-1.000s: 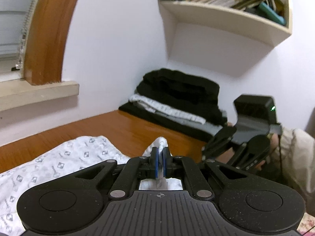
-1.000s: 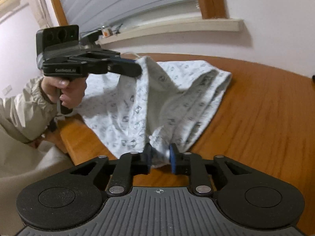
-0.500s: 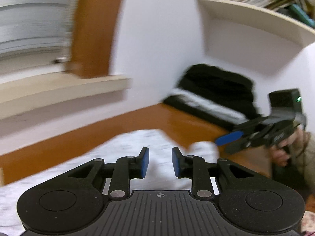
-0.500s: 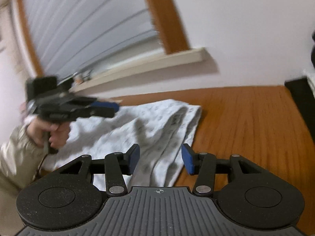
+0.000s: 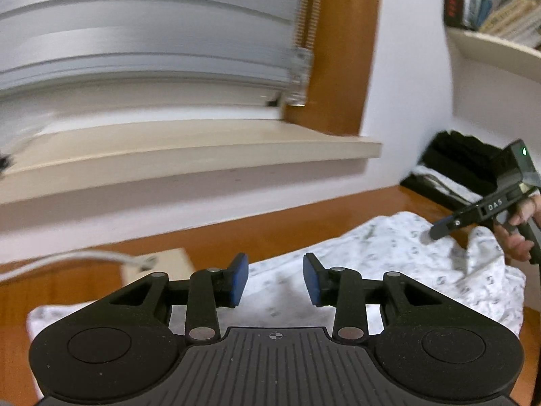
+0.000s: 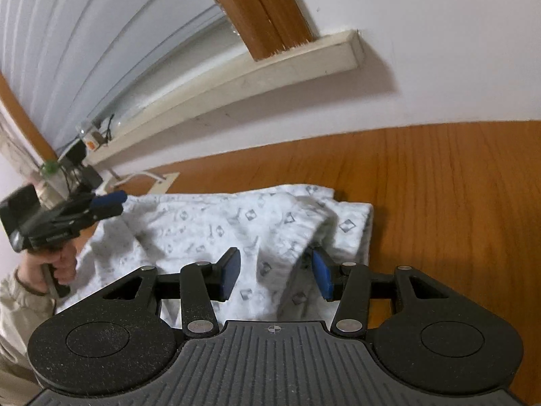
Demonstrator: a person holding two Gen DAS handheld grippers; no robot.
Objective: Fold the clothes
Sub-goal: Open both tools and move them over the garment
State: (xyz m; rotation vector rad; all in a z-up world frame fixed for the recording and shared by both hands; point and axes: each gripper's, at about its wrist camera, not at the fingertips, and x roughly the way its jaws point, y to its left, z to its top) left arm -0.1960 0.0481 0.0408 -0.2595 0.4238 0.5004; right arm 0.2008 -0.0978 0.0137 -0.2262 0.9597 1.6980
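Lying in a loose double layer on the wooden table [image 6: 439, 186], a white patterned garment [image 6: 209, 226] fills the middle of the right wrist view, its doubled edge toward three o'clock and a raised ridge of cloth running between the spread blue pads of the right gripper [image 6: 275, 272], which grips nothing. The left gripper [image 5: 275, 279] hangs over the same cloth with its jaws also apart and empty; in the right wrist view it shows at nine o'clock, held in a hand [image 6: 57, 267]. A stack of dark folded clothes [image 5: 463, 159] sits at three o'clock in the left wrist view. The risk lies in that soft ridge: pads closing there could catch one layer only, or drag the top layer sideways and skew the fold. A cable [image 5: 84, 258] at nine o'clock could also snag.
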